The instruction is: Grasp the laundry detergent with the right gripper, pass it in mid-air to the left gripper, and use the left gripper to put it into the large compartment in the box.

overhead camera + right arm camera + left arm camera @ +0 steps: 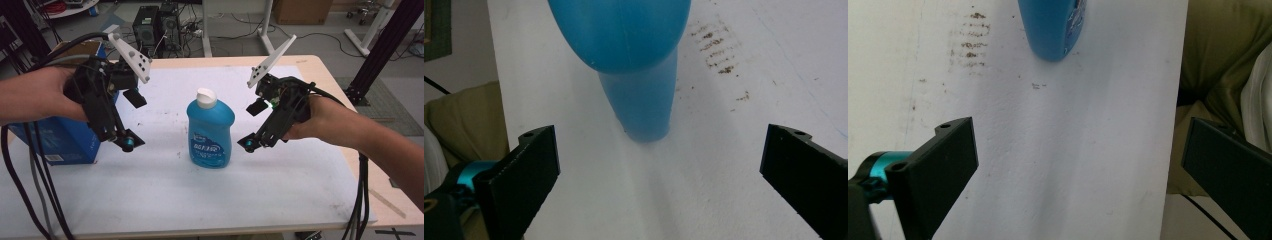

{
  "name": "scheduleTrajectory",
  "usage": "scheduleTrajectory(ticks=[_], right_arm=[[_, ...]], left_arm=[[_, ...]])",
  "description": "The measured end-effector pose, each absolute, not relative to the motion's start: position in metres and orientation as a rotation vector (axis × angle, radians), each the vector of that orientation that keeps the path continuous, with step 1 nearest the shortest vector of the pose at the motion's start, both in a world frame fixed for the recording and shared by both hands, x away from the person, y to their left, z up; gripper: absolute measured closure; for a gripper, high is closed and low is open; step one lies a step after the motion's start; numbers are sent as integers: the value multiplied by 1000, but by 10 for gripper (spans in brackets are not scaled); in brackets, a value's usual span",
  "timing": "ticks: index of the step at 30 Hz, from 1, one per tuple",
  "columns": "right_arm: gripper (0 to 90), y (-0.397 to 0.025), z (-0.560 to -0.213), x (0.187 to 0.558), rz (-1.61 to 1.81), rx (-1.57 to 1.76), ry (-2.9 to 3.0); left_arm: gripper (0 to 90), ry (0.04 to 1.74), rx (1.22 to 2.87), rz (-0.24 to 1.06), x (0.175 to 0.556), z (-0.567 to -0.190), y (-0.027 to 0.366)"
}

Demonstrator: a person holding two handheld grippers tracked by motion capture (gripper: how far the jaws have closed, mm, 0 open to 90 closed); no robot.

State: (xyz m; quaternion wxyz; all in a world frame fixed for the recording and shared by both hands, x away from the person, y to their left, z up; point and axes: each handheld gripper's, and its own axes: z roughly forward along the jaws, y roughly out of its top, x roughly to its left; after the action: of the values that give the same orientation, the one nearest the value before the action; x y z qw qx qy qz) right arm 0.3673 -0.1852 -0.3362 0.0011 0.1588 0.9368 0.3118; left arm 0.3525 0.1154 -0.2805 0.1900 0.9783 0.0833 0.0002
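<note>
On the white, brown-smudged bench (300, 200), both released hand-held grippers, left (120, 127) and right (257, 135), flank an upright blue detergent bottle (210, 131); computer towers (156, 26) stand behind.

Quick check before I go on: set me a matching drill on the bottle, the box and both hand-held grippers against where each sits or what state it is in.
Things:
1. blue bottle
2. blue cardboard box
3. left hand-held gripper
4. right hand-held gripper

Places or states:
A. at the table's left edge
B. upright at the middle of the white sheet
C. open, right of the bottle
D. open, left of the bottle

Pairs: 1-B, 2-A, 3-D, 4-C
</note>
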Motion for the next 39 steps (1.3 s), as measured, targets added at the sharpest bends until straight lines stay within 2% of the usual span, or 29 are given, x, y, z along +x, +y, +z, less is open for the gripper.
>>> scheduleTrajectory(ticks=[33,35,39], right_arm=[[17,-153,-374,375,1257,463,2856],[45,-153,-376,374,1287,458,2843],[46,-154,-381,373,1354,443,2810]], left_arm=[[16,254,2749,-12,357,-286,117],[16,254,2748,-10,357,-286,117],[16,264,2745,-1,358,-286,118]])
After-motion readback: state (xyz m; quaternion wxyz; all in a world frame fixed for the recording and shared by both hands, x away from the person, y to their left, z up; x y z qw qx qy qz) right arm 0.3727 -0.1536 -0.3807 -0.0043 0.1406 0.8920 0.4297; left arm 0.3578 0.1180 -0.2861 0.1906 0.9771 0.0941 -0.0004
